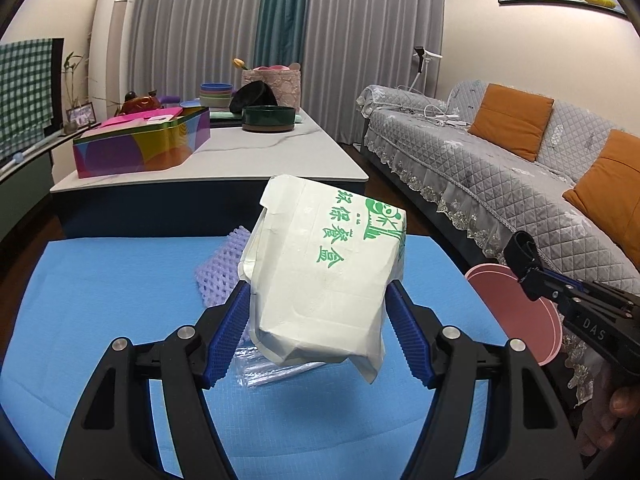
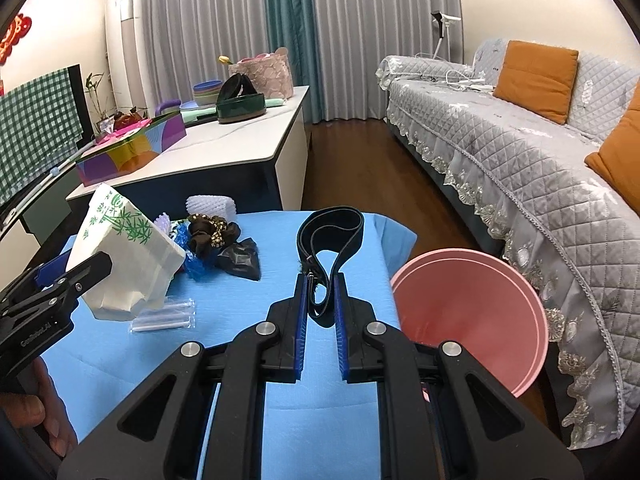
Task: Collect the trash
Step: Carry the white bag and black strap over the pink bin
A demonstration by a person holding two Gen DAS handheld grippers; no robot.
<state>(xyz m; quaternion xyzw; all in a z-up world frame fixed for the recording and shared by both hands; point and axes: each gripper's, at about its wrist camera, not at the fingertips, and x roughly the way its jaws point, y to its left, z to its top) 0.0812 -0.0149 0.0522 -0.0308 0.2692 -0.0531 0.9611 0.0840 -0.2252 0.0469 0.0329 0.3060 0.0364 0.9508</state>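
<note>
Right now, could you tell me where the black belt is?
The black belt hangs looped in the right gripper over the blue tablecloth, just left of the pink bin.

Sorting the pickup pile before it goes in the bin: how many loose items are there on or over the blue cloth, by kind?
Paper takeout box, in the left gripper: 1
Black strap, in the right gripper: 1
Foam net sleeves: 2
Clear plastic packet: 1
Black plastic bag: 1
Blue wrapper: 1
Brown scrunchie: 1
Total: 8

Grey curtains (image 1: 208, 20) with a teal panel hang at twelve o'clock, a quilted grey sofa (image 2: 520, 152) with orange cushions (image 2: 536, 80) sits at two, wood floor (image 2: 360, 168) between.
</note>
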